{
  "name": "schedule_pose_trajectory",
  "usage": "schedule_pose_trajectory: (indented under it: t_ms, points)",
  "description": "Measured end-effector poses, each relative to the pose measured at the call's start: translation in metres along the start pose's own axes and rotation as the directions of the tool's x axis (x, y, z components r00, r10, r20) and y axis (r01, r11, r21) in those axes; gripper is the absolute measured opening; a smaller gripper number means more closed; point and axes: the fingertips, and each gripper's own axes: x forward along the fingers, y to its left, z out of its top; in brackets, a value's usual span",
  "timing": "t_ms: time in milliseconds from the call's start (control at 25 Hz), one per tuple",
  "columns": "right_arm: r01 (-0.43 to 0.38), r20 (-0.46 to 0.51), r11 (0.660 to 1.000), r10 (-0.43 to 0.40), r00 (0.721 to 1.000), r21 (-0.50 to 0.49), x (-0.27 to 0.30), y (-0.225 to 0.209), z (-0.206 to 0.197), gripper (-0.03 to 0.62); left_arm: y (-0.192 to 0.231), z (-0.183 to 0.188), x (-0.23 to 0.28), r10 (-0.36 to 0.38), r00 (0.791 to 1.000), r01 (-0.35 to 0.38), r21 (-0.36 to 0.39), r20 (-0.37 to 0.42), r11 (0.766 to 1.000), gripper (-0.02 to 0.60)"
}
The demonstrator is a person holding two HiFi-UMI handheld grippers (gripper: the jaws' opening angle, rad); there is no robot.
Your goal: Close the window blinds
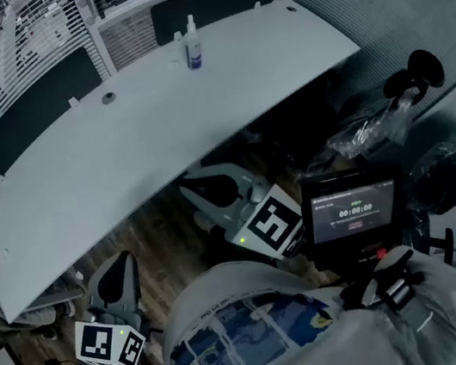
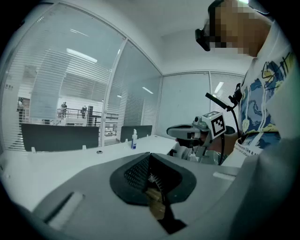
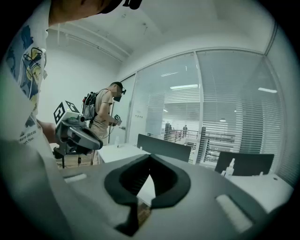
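The window blinds (image 1: pixel 19 35) hang behind the glass wall past the white desk (image 1: pixel 142 140), with their slats open. They also show as blinds (image 2: pixel 61 89) in the left gripper view and as blinds (image 3: pixel 225 108) in the right gripper view. My left gripper (image 1: pixel 119 271) is low at the desk's near edge, and its jaws (image 2: pixel 150 155) are shut with nothing in them. The right gripper (image 1: pixel 200 195) is held beside it under the desk edge. Its jaws (image 3: pixel 150 158) meet at the tip and hold nothing. Both are far from the blinds.
A spray bottle (image 1: pixel 192 45) stands on the desk's far side. Two dark chair backs (image 1: pixel 26 125) rise behind the desk. A device with a lit screen (image 1: pixel 353 209) and plastic-wrapped gear (image 1: pixel 376 129) sit at my right. Another person (image 3: pixel 104 112) stands off to the left.
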Motion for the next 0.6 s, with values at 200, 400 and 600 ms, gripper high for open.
schedule_pose_trajectory:
  t_ms: [200, 400, 600]
  points:
    - [-0.001, 0.011, 1.0, 0.001, 1.0, 0.019, -0.004, 0.008, 0.029, 0.002, -0.005, 0.0, 0.001, -0.021, 1.0, 0.021, 0.006, -0.006, 1.0, 0.005]
    - [-0.025, -0.027, 0.999, 0.026, 0.999, 0.036, -0.007, 0.023, 0.019, 0.002, -0.009, -0.006, -0.012, 0.003, 1.0, -0.003, -0.012, 0.008, 1.0, 0.005]
    - [-0.049, -0.032, 0.998, 0.05, 0.998, 0.034, 0.002, 0.026, 0.017, 0.002, 0.004, -0.01, -0.017, 0.037, 0.999, -0.036, -0.029, 0.025, 0.999, 0.005]
